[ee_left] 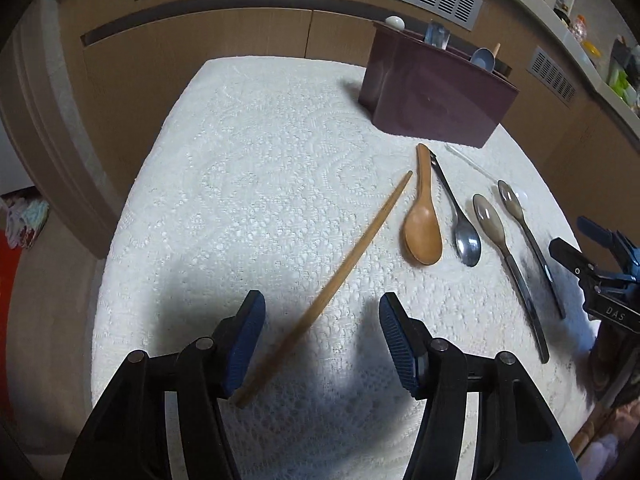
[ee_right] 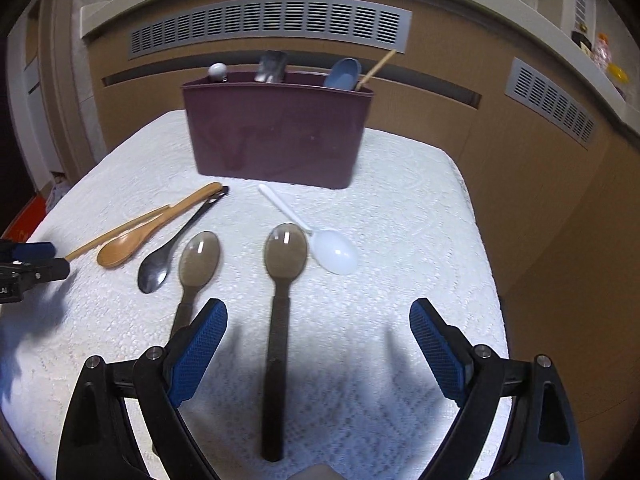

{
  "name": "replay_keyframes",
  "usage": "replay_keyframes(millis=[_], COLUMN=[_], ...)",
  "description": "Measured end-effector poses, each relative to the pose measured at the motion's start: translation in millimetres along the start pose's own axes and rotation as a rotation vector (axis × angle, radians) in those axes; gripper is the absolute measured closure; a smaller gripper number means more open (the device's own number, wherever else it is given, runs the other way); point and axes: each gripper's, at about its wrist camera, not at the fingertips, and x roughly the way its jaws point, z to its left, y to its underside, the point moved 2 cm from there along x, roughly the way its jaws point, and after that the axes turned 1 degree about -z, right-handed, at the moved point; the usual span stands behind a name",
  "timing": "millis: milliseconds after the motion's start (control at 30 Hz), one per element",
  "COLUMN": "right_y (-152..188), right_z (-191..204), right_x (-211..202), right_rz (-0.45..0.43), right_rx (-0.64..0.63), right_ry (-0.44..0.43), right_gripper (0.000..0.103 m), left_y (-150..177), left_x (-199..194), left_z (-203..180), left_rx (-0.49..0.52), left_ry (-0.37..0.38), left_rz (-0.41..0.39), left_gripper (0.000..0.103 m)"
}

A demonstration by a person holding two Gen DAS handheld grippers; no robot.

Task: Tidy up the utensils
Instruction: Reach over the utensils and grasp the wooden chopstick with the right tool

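A wooden chopstick point(ee_left: 340, 276) lies diagonally on the white cloth, its near end between the jaws of my open left gripper point(ee_left: 322, 312). Beside it lie a wooden spoon point(ee_left: 423, 224), a dark metal spoon point(ee_left: 460, 224) and two grey translucent spoons point(ee_left: 506, 256). My right gripper point(ee_right: 318, 320) is open above the handle of one grey spoon point(ee_right: 280, 312); the other grey spoon point(ee_right: 196, 268) lies just left of it. A white plastic spoon point(ee_right: 320, 240) lies ahead. The maroon utensil holder point(ee_right: 276, 132) stands at the back with a few utensils in it.
The table point(ee_left: 240, 160) is covered by a white lace cloth and ends near wooden cabinets with vents. The right gripper shows at the right edge of the left wrist view point(ee_left: 600, 280). The left gripper shows at the left edge of the right wrist view point(ee_right: 28, 268).
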Motion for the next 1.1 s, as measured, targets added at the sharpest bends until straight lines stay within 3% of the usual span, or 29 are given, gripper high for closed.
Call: replay_keyframes(millis=[167,400,433,500,600,667,700,733,867,1000,1100], right_y=[-1,-12,-15,-21,-30,-36,-39,-41,-50,-53,-56], right_z=[5,18,24,39,66,85,96,106,138,160,173], right_x=[-2,0,0,-1,-2,0,4,8,25,49,56], right_rz=[0.007,0.029,0.03,0.042,0.078,0.114,0.148,0.185,0.277,0.327,0.287], right_rx=[-0.024,-0.029,-0.037,-0.054,-0.061,-0.049,-0.048,-0.04,0.017,0.031,-0.038], right_ry=[0.007,0.007,-0.001,-0.044,-0.125,-0.174,-0.214,-0.262,-0.336,-0.279,-0.182], right_gripper=[0.012,0.012,0.012,0.009,0.013,0.041,0.062,0.07,0.07,0.068,0.064], left_y=[2,13,13,10,4,1,1,1,7,15,16], left_x=[-1,-13,-18,-32,-57,-69,-73,-78,-92,-97,-95], left_z=[-2,-24,-22,-12,18,41,53,63,94,100,99], left_rx=[-0.039,-0.071,-0.078,-0.084,-0.11,-0.154,-0.185,-0.217,-0.308,-0.333,-0.338], left_ry=[0.049,0.244,0.233,0.131,-0.152,-0.275,-0.31,-0.327,-0.351,-0.32,-0.291], left_rz=[0.006,0.061,0.045,-0.016,-0.146,-0.196,-0.21,-0.224,-0.281,-0.293,-0.285], left_gripper=[0.043,0.042,0.041,0.041,0.034,0.031,0.03,0.03,0.029,0.029,0.029])
